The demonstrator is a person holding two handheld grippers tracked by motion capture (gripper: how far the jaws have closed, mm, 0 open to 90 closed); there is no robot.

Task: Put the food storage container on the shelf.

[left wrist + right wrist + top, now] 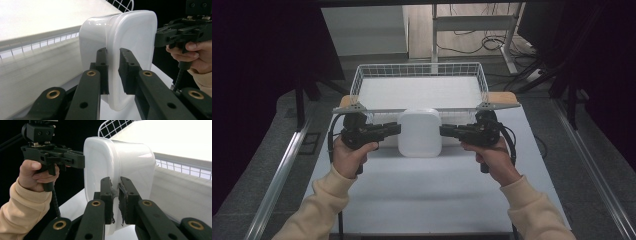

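The white tub (420, 132) hangs between the two grippers in the high view, the left gripper (398, 129) pinching its left edge and the right gripper (442, 131) its right edge, just this side of a wire basket (357, 80) that stands beyond them on the bench (422, 195).

In the left gripper view, the left gripper (113, 70) has its jaws clamped on the tub's (135, 40) rim, one jaw on either face of the thin lip, with the right gripper (160, 37) meeting the far edge.

In the right gripper view, the right gripper (115, 200) nips the near rim of the tub (100, 165) the same way, and the left gripper (81, 160) grips the opposite side.
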